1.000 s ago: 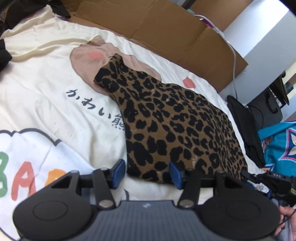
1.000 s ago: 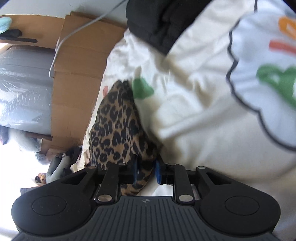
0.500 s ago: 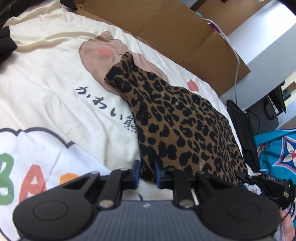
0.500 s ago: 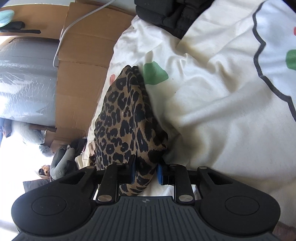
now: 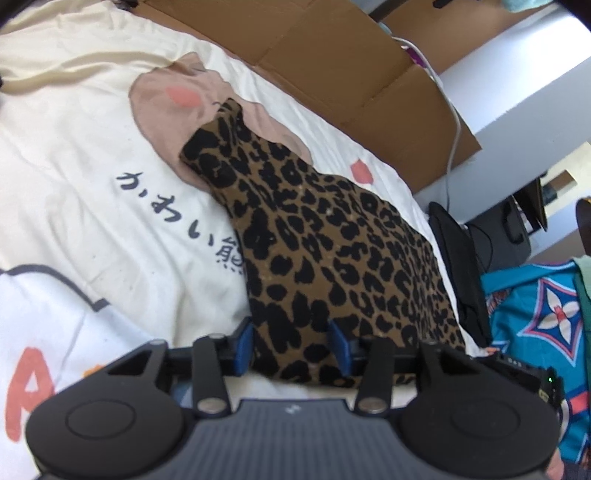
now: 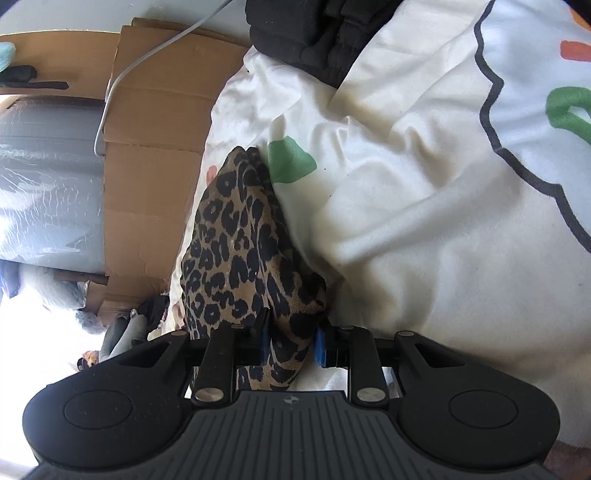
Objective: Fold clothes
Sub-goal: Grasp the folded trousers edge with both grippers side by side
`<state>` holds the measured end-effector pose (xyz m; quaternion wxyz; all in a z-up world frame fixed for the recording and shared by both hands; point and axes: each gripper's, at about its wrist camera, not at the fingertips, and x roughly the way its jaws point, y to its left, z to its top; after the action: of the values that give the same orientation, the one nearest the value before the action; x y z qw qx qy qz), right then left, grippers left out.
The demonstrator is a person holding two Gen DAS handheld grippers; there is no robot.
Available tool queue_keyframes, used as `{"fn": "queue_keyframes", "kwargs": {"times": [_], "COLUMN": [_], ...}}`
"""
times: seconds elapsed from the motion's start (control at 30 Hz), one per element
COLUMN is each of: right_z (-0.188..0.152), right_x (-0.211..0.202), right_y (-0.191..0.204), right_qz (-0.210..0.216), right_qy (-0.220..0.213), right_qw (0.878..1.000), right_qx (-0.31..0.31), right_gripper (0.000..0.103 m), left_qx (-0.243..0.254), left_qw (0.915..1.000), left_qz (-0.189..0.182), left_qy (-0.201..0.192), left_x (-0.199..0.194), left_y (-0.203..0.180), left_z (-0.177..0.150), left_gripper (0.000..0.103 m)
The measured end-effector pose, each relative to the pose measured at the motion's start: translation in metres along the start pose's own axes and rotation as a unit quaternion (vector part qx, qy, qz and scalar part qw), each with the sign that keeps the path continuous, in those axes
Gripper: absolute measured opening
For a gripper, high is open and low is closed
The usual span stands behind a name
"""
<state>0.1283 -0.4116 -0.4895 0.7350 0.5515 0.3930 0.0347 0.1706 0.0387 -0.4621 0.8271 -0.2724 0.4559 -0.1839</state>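
**Leopard-print garment gripped at its near edge by both grippers**

The leopard-print garment [image 5: 332,243] lies folded on a cream bedspread [image 5: 74,155], narrow at its far end and widening toward the cameras. Its far tip rests on a pinkish-tan bear print [image 5: 166,96] on the bedspread, and its left edge covers the end of a line of dark Japanese lettering [image 5: 173,206]. In the right wrist view the same garment [image 6: 240,236] runs away from the camera, its far tip just beside a green patch [image 6: 290,158] printed on the bedspread [image 6: 424,221].

The left gripper [image 5: 291,349] sits at the near edge of the garment; its blue-padded fingers [image 5: 243,345] stand moderately apart with a bunched corner of the cloth filling the gap between them, pressed on both sides. The right gripper [image 6: 291,341] holds another part of the near edge: its blue fingertips [image 6: 320,345] are closer together, clamped on a fold of the cloth that hangs down past them toward the gripper body.

Beyond the garment's far side, flattened cardboard [image 5: 332,55] lines the edge of the bed, with a white cable [image 5: 452,129] trailing down over it. To the right of the garment, off the bed, lies a turquoise patterned cloth [image 5: 546,306]. In the right wrist view a heap of black clothing [image 6: 314,33] sits on the bedspread past the garment's far tip, and the cardboard [image 6: 147,147] stands to the left of the garment.
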Motion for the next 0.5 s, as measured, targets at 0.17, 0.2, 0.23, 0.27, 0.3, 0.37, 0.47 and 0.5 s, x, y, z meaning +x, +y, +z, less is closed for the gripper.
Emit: {"fn": "queue_keyframes", "kwargs": {"times": [0.17,0.2,0.23,0.27,0.3,0.37,0.47,0.5], "right_z": [0.001,0.001,0.001,0.001,0.001,0.001,0.001,0.0], "right_x": [0.0,0.001,0.001,0.002,0.002,0.003,0.003,0.003], "right_y": [0.0,-0.001,-0.001,-0.001,-0.001,-0.001,-0.002,-0.003], "right_qz": [-0.002,-0.002,-0.002,-0.001,-0.001,0.001,0.009,0.01], "right_qy": [0.004,0.004,0.004,0.004,0.004,0.003,-0.001,-0.003], "right_qw": [1.0,1.0,1.0,1.0,1.0,1.0,1.0,1.0], "right_qx": [-0.004,-0.003,-0.003,-0.001,0.001,0.006,0.012,0.016], "right_gripper": [0.025,0.025,0.025,0.025,0.025,0.025,0.023,0.02], "left_qx": [-0.006,-0.008,-0.008,-0.006,0.0,0.01,0.0,-0.002], "left_qw": [0.9999,0.9999,0.9999,0.9999,0.9999,0.9999,1.0,0.9999], "left_qz": [-0.005,-0.007,-0.007,-0.007,-0.004,-0.002,0.003,0.005], "left_qy": [0.008,0.01,0.012,0.015,0.014,0.009,0.009,0.011], "left_x": [-0.004,-0.005,-0.005,-0.006,-0.005,-0.004,-0.001,0.0], "left_y": [0.012,0.014,0.015,0.016,0.015,0.012,0.013,0.014], "left_z": [0.001,0.001,-0.001,-0.002,-0.004,-0.008,-0.008,-0.008], "left_gripper": [0.02,0.02,0.02,0.021,0.024,0.028,0.021,0.011]}}
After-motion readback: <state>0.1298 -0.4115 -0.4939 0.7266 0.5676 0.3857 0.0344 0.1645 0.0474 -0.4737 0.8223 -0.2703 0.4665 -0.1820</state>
